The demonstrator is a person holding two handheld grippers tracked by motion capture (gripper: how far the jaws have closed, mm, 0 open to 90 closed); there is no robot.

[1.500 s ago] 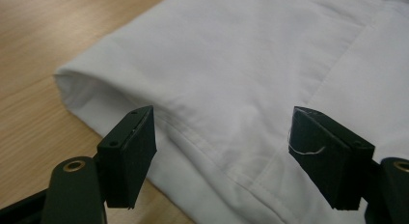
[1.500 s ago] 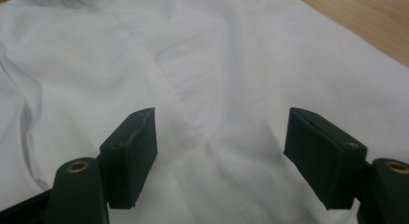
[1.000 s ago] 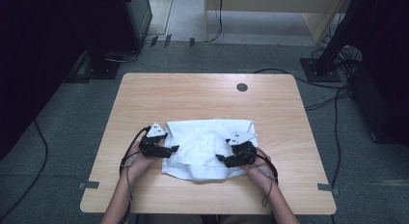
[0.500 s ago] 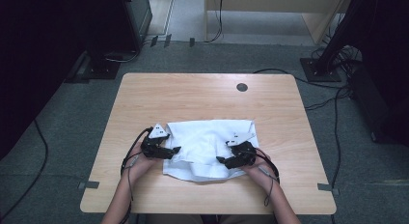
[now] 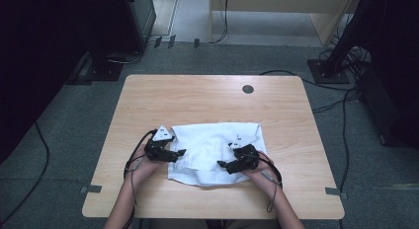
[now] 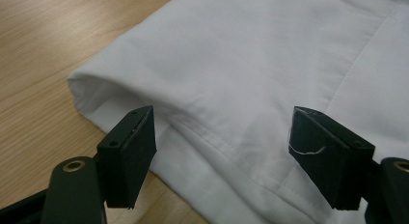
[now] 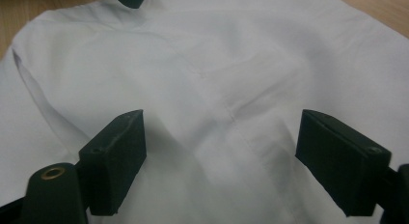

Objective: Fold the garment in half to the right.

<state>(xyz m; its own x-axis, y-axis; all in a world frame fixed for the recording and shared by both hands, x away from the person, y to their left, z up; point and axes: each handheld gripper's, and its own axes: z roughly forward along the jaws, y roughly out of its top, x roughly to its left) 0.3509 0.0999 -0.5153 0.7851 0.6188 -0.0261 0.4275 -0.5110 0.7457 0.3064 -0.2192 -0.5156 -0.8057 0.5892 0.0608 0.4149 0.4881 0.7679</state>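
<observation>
Both gripper views cut the white cloth (image 6: 270, 64) off at their edges, hiding its outline.

Matt white woven cloth (image 6: 251, 64) between and ahead of the left claw (image 6: 224, 151), smooth, faintly creased, stitched seams showing. Just left of that, pale wood-grain surface (image 6: 43, 50), satin sheen. Matt black plastic jaws, brass-look rivets, same on the right claw (image 7: 222, 161).

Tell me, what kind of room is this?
Probably a lab or workshop set up for recording, not a home. A plain wooden table stands on grey carpet, cables trail across the floor, and dark equipment stands ring the table. A white cloth lies on it.
</observation>
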